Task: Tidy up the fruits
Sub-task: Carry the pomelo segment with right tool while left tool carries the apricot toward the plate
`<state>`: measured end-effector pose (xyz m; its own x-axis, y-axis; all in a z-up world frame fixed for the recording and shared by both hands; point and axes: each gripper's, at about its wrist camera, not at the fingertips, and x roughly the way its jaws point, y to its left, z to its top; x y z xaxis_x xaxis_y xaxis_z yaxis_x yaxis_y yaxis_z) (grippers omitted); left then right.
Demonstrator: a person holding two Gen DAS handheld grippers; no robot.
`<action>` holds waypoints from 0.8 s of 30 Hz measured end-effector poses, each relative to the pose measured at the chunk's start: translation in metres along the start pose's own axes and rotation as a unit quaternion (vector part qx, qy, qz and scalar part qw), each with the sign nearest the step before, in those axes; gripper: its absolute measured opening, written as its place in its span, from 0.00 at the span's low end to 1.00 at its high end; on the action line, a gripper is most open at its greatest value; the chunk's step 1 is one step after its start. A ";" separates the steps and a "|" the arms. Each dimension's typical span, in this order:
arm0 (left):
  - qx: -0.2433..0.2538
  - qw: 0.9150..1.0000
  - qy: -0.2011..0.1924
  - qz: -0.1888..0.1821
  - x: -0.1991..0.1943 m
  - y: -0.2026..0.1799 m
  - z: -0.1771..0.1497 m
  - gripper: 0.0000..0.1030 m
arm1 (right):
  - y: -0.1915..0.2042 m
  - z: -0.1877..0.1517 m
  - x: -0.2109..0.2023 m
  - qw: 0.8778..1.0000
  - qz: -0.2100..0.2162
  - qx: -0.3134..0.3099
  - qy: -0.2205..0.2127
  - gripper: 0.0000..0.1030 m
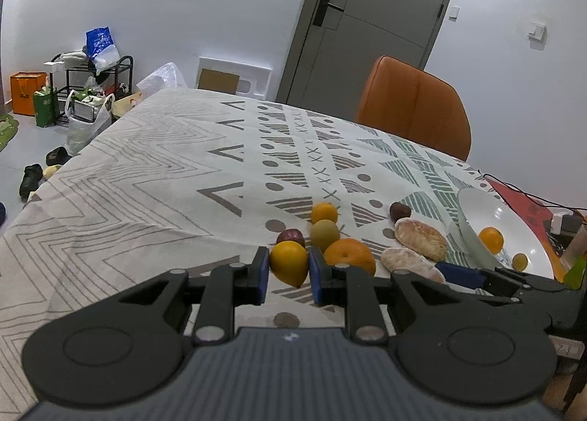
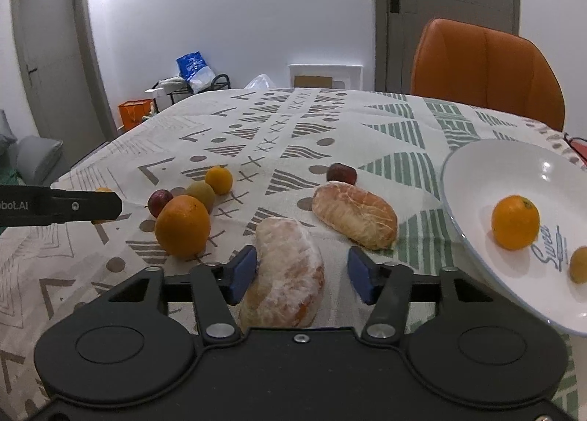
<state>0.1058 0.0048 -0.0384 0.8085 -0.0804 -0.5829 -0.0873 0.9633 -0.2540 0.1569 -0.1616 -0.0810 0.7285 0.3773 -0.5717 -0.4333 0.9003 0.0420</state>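
Gripping lemon (image 1: 289, 262), left claw (image 1: 287, 276)

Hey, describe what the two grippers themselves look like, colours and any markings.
Both are alike: the left gripper and right gripper have matte black linkage arms with silver pivot pins, round black discs on each side, a ribbed grey body, and blue pads. The right view shows white lettering ending "bot.AI" on the left gripper's side. No cables or sleeves show.

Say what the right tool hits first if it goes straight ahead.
The peeled pomelo piece already lies between the open right tool's fingers, so the tool would push into that first. Beyond it, slightly right, sits a second peeled piece; depth between them is unclear.
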 end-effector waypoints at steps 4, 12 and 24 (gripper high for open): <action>-0.001 1.000 0.002 0.001 0.001 0.001 -0.001 0.21 | 0.010 0.001 0.001 0.999 -0.002 -0.038 0.000 0.35; 0.004 1.000 0.001 -0.001 0.002 -0.004 0.001 0.21 | 0.003 0.002 -0.013 1.000 0.005 -0.025 -0.016 0.34; 0.034 0.999 -0.004 -0.023 0.005 -0.038 0.005 0.21 | -0.036 0.007 -0.047 0.998 -0.027 0.018 -0.055 0.34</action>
<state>0.1161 -0.0307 -0.0283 0.8154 -0.1239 -0.5655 -0.0095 0.9738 -0.2270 0.1414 -0.2099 -0.0498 0.8057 0.3471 -0.4800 -0.3730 0.9268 0.0441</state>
